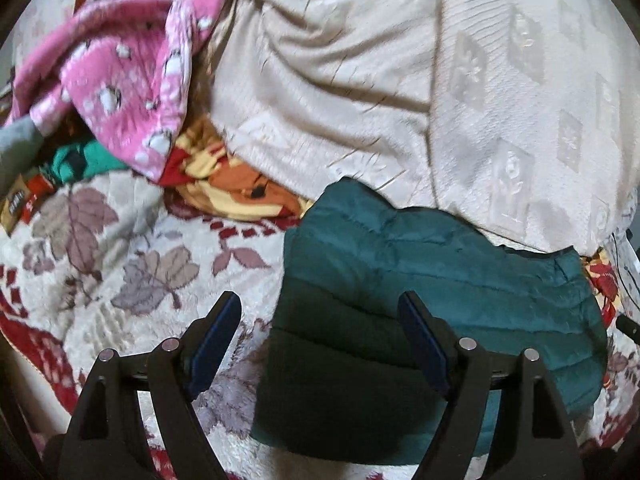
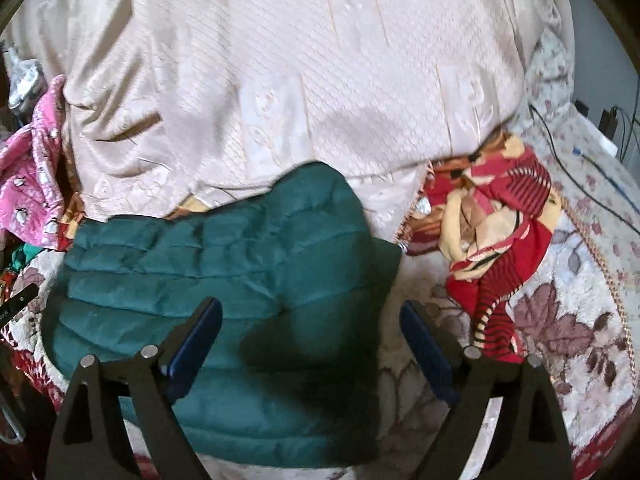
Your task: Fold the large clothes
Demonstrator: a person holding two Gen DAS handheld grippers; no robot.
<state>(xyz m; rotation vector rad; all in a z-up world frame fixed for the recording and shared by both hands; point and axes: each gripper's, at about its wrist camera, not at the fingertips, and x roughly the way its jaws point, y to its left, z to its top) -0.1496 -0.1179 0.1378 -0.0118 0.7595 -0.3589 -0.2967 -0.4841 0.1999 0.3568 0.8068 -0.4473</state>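
Observation:
A teal quilted puffer jacket (image 1: 440, 280) lies folded into a compact block on a leaf-patterned fleece blanket (image 1: 120, 248). In the left wrist view my left gripper (image 1: 320, 308) hangs above the jacket's left edge, jaws wide apart and nothing between the blue pads. The right wrist view shows the same jacket (image 2: 224, 264) with my right gripper (image 2: 310, 314) over its right edge, also open and empty. Both grippers are clear of the fabric.
A large cream quilted bedcover (image 1: 400, 80) is heaped behind the jacket. Pink patterned clothing (image 1: 128, 80) lies at the left, a red and yellow cloth (image 2: 492, 240) at the right. Cables (image 2: 580, 176) run along the bed's right side.

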